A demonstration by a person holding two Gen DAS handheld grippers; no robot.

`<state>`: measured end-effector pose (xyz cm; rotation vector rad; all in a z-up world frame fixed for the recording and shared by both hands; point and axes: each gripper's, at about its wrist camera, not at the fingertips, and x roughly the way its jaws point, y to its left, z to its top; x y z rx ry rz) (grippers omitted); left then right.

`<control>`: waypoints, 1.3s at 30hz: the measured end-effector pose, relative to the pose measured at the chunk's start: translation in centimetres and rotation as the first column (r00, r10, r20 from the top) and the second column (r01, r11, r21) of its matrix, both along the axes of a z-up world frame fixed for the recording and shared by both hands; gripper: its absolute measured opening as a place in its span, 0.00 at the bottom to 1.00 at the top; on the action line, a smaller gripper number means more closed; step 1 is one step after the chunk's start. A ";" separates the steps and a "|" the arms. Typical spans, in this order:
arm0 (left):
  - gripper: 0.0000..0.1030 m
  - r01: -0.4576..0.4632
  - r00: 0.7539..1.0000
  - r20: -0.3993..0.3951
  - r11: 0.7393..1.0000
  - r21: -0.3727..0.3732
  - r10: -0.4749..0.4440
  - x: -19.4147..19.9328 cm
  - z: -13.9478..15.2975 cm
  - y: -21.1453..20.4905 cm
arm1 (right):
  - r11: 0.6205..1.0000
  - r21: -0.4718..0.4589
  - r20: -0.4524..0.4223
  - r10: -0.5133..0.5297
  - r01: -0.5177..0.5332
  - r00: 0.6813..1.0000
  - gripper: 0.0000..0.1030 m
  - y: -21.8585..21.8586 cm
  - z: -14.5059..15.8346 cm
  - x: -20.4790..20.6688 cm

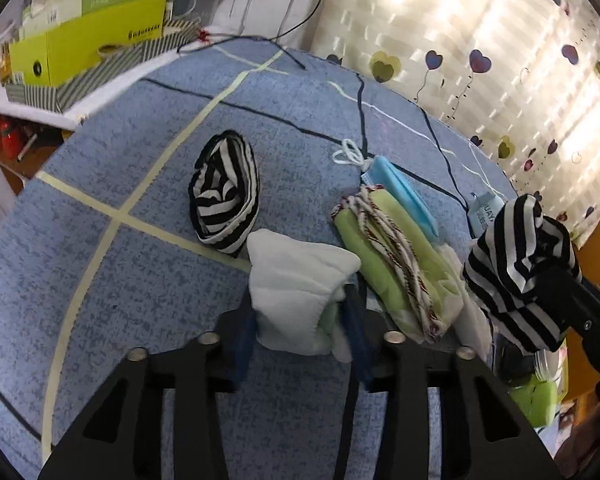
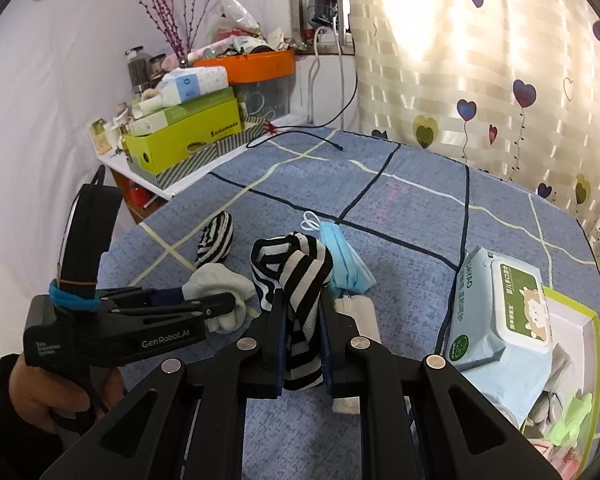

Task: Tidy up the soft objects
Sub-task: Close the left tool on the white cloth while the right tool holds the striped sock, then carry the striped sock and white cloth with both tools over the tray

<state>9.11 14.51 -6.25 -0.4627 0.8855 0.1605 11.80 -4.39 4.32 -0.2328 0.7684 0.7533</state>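
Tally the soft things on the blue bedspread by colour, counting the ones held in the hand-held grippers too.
Black-and-white striped: 2, one lying loose, one held up
White or pale: 1, the small cloth
Light blue: 1, the face mask
Green: 1, the folded cloth with a cord
Total: 5
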 end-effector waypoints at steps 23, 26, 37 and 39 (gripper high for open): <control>0.32 0.144 0.969 0.195 0.989 0.046 -0.150 -6.1 8.2 -7.5 | 0.993 0.086 0.055 -0.088 0.083 0.995 0.13 -7.9 4.4 -5.1; 0.32 0.168 0.964 0.202 0.984 0.053 -0.175 -6.3 8.7 -8.8 | 0.991 0.095 0.061 -0.105 0.099 0.993 0.13 -9.3 4.7 -5.7; 0.32 0.241 0.943 0.216 0.967 0.079 -0.253 -6.1 10.1 -13.0 | 0.979 0.125 0.074 -0.173 0.163 0.982 0.13 -13.9 5.6 -6.7; 0.32 0.250 0.940 0.218 0.965 0.083 -0.263 -6.1 10.3 -13.6 | 0.977 0.131 0.077 -0.182 0.171 0.980 0.13 -14.6 5.7 -6.8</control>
